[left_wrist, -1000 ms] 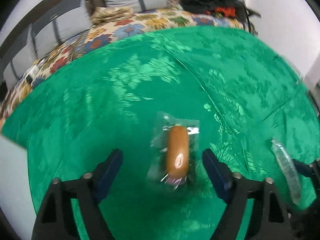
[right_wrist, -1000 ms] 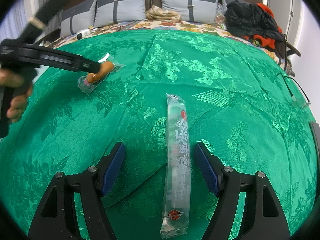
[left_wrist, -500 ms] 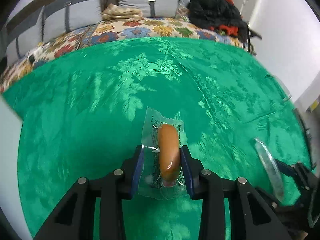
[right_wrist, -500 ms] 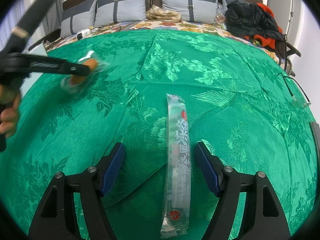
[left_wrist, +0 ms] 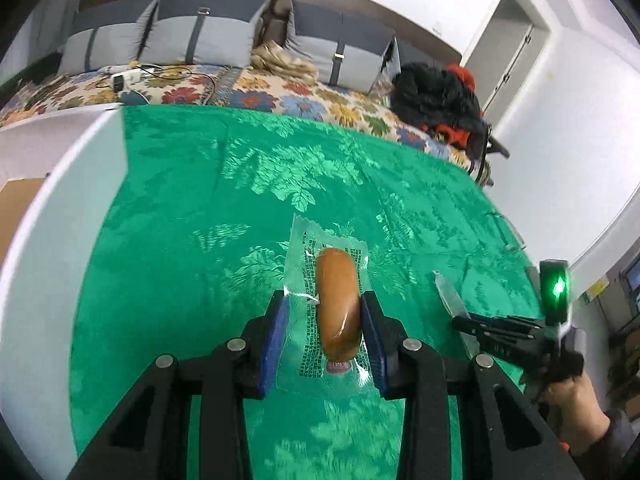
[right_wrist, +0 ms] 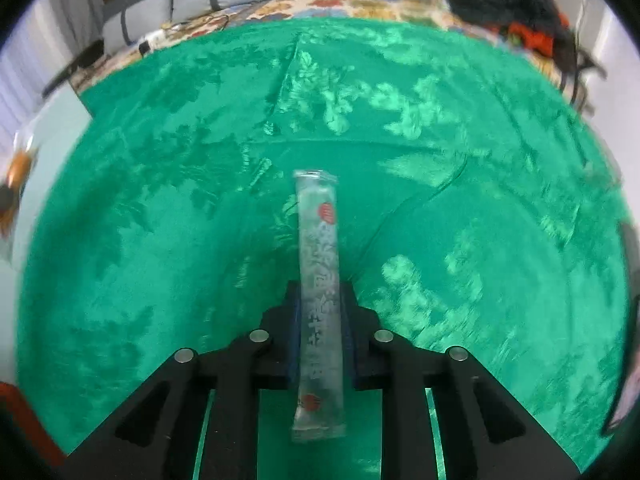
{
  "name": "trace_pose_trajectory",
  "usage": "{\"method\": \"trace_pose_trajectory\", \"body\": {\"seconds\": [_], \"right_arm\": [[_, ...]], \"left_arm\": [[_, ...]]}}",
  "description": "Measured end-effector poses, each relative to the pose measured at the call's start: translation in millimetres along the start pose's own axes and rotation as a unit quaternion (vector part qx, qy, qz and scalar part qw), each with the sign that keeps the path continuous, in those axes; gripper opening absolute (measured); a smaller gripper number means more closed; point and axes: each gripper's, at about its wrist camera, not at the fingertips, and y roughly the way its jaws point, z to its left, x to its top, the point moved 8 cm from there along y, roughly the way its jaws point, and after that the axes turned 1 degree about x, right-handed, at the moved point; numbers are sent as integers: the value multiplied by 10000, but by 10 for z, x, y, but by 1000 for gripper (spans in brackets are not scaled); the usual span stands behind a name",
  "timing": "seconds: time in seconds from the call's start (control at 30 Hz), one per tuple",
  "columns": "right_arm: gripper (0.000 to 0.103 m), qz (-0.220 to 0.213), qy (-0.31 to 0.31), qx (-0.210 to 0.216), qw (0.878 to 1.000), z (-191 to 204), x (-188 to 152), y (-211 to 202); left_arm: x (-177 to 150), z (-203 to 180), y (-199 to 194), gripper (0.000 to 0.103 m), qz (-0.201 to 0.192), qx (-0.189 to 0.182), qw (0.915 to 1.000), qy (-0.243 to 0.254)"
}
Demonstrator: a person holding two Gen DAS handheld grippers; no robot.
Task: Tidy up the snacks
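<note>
Over green brocade cloth [left_wrist: 200,208], left gripper [left_wrist: 322,320] is pinching a clear-wrapped brown sausage [left_wrist: 338,300]; right gripper [right_wrist: 320,320] is clamping a long clear stick packet [right_wrist: 320,280], possibly slipping by slick film.

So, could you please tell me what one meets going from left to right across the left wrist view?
White box → sausage pack held in the left gripper → long clear snack pack → right gripper → hand.
</note>
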Motion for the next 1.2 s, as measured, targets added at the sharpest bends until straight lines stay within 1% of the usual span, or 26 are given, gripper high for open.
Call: {"method": "trace_pose_trajectory", "body": {"seconds": [0.07,0.17,0.27,0.3,0.33,0.37,0.4,0.43,0.47,0.5,0.53,0.57,0.6,0.63,0.67,0.73,0.8,0.9,0.93,0.97,1.0,1.03,1.07,1.1,1.13,1.2], "right_arm": [[19,-103,137,79,9998,1,11,-130],[19,-281,449,557,9970,96,59,-386],[19,-496,466,958,9931,400,158,-720],[19,-565,439,1112,9912,537,197,-829],[19,-656,385,1335,9881,758,254,-979],[19,-711,332,1486,9858,912,283,-1078],[19,-766,258,1674,9826,1133,323,-1187],[19,-823,151,1938,9775,1438,374,-1320],[19,-853,72,2132,9732,1663,402,-1405],[19,-872,-14,2339,9683,1915,420,-1481],[19,-871,-113,2573,9623,2218,438,-1561],[19,-839,-204,2796,9562,2521,447,-1620],[19,-788,-303,2982,9508,2786,439,-1662],[19,-684,-474,3179,9445,3159,416,-1687],[19,-606,-600,3264,9414,3403,394,-1687],[19,-506,-959,3328,9367,3993,330,-1667],[19,-487,-1238,3282,9352,4401,302,-1596],[21,-601,-1791,2913,9378,4959,317,-1345],[25,-626,-1905,2866,9368,5058,319,-1272],[38,-639,-2020,2773,9372,5153,329,-1177],[47,-588,-2075,2663,9395,5200,340,-1087],[52,-546,-2058,2619,9413,5174,349,-1035],[52,-545,-1989,2633,9424,5139,366,-1022],[52,-585,-1943,2681,9418,5101,384,-1059],[52,-621,-1934,2684,9416,5069,403,-1083],[52,-735,-1970,2651,9410,4997,433,-1189]], "left_arm": [[2,26,-203,36,-132,-45,9999,-67],[34,90,-606,36,-397,-177,9988,-228],[94,230,-1067,36,-675,-255,9966,-397],[119,312,-1251,36,-775,-276,9955,-470],[142,385,-1383,36,-843,-271,9948,-513],[163,502,-1570,36,-941,-224,9937,-565],[176,623,-1731,36,-1019,-147,9928,-606],[196,758,-1884,36,-1082,-47,9920,-642],[203,966,-2080,36,-1162,160,9909,-664],[200,1115,-2182,36,-1195,317,9901,-665],[181,1335,-2324,36,-1221,585,9884,-683],[145,1541,-2430,36,-1213,791,9867,-741],[95,1685,-2503,36,-1189,921,9855,-779],[45,1838,-2567,36,-1161,1104,9838,-798],[-15,2005,-2622,36,-1126,1326,9814,-807],[-129,2266,-2659,36,-1037,1596,9783,-823],[-266,2545,-2641,37,-900,1852,9745,-890],[-420,2840,-2547,39,-690,2150,9697,-931],[-474,2903,-2503,39,-616,2205,9688,-952],[-518,2960,-2459,39,-558,2269,9672,-994],[-559,2999,-2434,44,-536,2303,9663,-1021],[-576,3005,-2410,52,-539,2331,9657,-1012],[-563,2999,-2376,58,-556,2388,9644,-989],[-577,2995,-2395,73,-609,2522,9614,-922],[-532,3001,-2406,85,-648,2621,9589,-866],[-500,2956,-2452,89,-772,2940,9505,-639]]}}
